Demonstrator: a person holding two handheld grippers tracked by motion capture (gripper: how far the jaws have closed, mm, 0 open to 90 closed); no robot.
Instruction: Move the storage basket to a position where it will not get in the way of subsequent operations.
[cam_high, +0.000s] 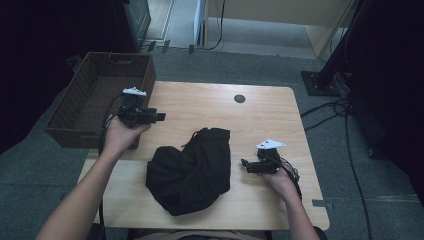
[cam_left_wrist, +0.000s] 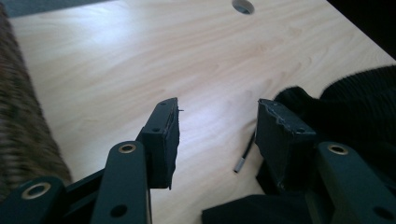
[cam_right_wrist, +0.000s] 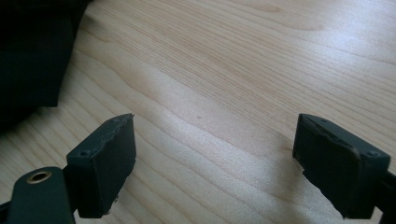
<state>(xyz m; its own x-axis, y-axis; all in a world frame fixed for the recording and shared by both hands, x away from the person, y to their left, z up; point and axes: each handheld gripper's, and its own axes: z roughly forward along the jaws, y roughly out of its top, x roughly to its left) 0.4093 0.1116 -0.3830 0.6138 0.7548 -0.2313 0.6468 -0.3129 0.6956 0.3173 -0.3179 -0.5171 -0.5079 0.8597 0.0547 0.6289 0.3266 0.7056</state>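
Observation:
A crumpled black garment (cam_high: 192, 170) lies in the middle of the wooden table (cam_high: 200, 102). Its drawstring with a metal tip (cam_left_wrist: 240, 164) trails onto the wood in the left gripper view. My left gripper (cam_high: 159, 117) hovers at the table's left edge, open and holding nothing, up and left of the garment (cam_left_wrist: 355, 107). My right gripper (cam_high: 244, 165) rests just right of the cloth, open wide over bare wood (cam_right_wrist: 215, 154), with the garment (cam_right_wrist: 32, 51) at the upper left of the right gripper view.
A dark woven basket (cam_high: 102, 95) stands at the table's left, close behind my left hand; its side (cam_left_wrist: 21, 121) shows in the left gripper view. A round cable hole (cam_high: 239, 98) sits near the far edge. Cables and a stand base lie on the floor at right.

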